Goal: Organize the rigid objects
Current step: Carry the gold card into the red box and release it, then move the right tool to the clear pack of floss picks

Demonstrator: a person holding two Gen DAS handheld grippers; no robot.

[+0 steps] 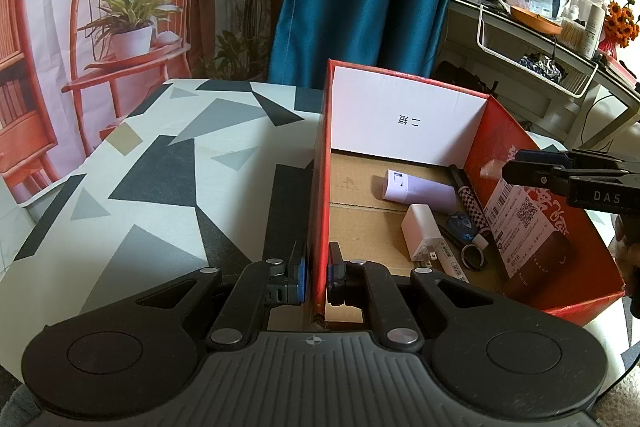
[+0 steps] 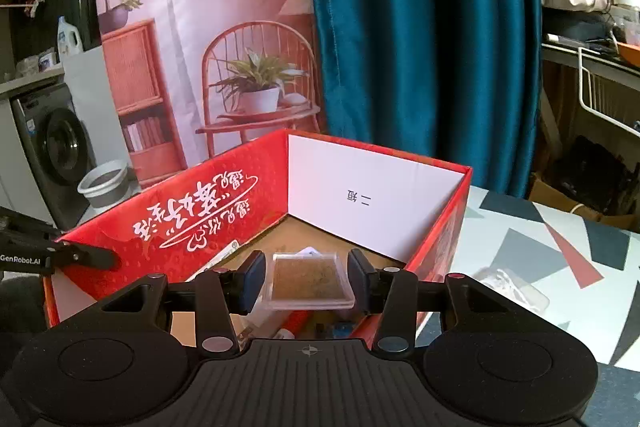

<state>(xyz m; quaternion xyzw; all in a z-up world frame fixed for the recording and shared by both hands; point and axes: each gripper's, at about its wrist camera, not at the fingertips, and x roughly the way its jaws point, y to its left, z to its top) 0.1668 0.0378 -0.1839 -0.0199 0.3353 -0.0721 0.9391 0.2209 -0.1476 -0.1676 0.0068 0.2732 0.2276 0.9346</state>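
On the left, the worktop (image 1: 132,187) carries a cloth of grey, black and white shapes. The left tool (image 1: 317,277) is clamped fully on the near left wall of the red box (image 1: 320,187), one pad outside and one inside. Inside the box, on its cardboard floor, lie a lilac tube (image 1: 420,189), a white charger plug (image 1: 422,231), a checkered pen (image 1: 472,199) and a small ring (image 1: 474,255), all close together toward the right wall. Further right, the right tool (image 2: 306,281) hangs above the open box, its pads partly apart and pressing the two sides of a clear flat case (image 2: 308,281) with a brown filling, holding it level over the things inside.
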